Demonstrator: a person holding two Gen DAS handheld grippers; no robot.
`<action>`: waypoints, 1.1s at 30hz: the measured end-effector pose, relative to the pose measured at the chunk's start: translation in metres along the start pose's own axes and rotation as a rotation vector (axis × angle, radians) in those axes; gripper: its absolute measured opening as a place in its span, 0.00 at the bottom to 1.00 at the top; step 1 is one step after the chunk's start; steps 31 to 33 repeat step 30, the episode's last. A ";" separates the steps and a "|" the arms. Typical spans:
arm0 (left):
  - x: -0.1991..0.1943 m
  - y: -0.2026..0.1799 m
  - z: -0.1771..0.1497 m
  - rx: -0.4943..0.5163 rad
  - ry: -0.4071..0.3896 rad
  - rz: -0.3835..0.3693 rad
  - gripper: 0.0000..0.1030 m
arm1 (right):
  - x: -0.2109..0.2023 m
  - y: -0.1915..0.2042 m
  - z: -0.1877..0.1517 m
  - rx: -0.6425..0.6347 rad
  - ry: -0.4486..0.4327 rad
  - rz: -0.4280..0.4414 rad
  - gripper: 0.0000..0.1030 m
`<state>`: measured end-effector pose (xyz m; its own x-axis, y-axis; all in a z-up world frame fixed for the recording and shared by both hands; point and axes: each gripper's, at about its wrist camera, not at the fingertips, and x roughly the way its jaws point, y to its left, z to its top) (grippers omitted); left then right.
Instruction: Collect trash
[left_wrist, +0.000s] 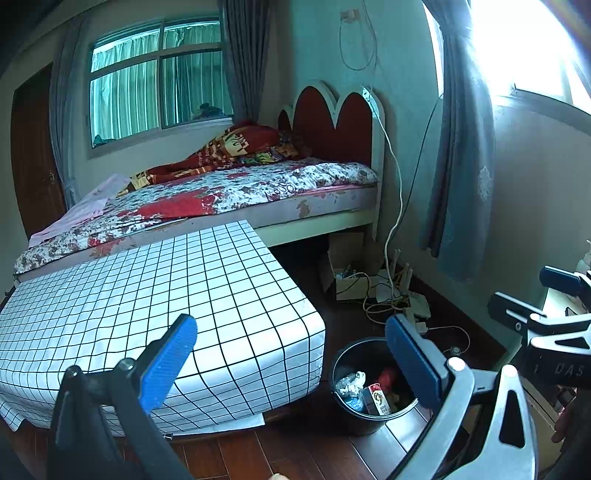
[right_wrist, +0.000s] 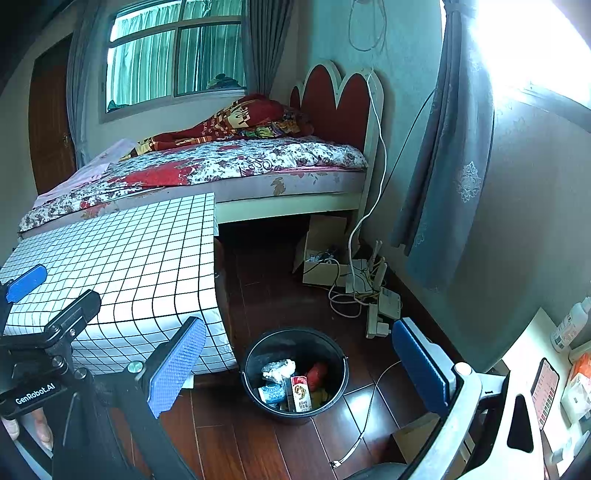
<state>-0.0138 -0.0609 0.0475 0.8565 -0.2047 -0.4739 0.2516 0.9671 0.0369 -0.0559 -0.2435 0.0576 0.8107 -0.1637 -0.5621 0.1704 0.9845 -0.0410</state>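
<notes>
A black bin (left_wrist: 369, 421) (right_wrist: 255, 384) stands on the dark wood floor beside a grid-patterned table. Inside it lie crumpled paper (right_wrist: 279, 369), a small carton (right_wrist: 300, 393), a red wrapper (right_wrist: 317, 374) and a blue packet (right_wrist: 271, 393). My left gripper (left_wrist: 291, 360) is open and empty, above the table's corner and the bin. My right gripper (right_wrist: 301, 363) is also open and empty, hanging over the bin. In the left wrist view the right gripper (left_wrist: 532, 295) shows at the right edge; in the right wrist view the left gripper (right_wrist: 51, 291) shows at the left.
The table (left_wrist: 166, 280) (right_wrist: 140, 266) wears a white checked cloth and stands in front of a bed (left_wrist: 229, 192). Cables, a power strip (right_wrist: 375, 319) and a cardboard box (right_wrist: 325, 254) clutter the floor by the wall. A desk with a phone (right_wrist: 545, 391) stands at the right.
</notes>
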 end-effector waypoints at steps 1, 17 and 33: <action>0.000 0.000 0.000 0.001 0.000 -0.001 0.99 | 0.000 0.000 0.000 0.000 0.001 -0.001 0.99; 0.001 -0.004 0.000 0.010 0.004 -0.005 0.99 | 0.004 -0.002 0.000 -0.002 0.005 -0.004 0.99; 0.005 -0.001 -0.006 0.045 0.018 -0.038 0.99 | 0.008 -0.003 -0.005 -0.001 0.010 -0.007 0.99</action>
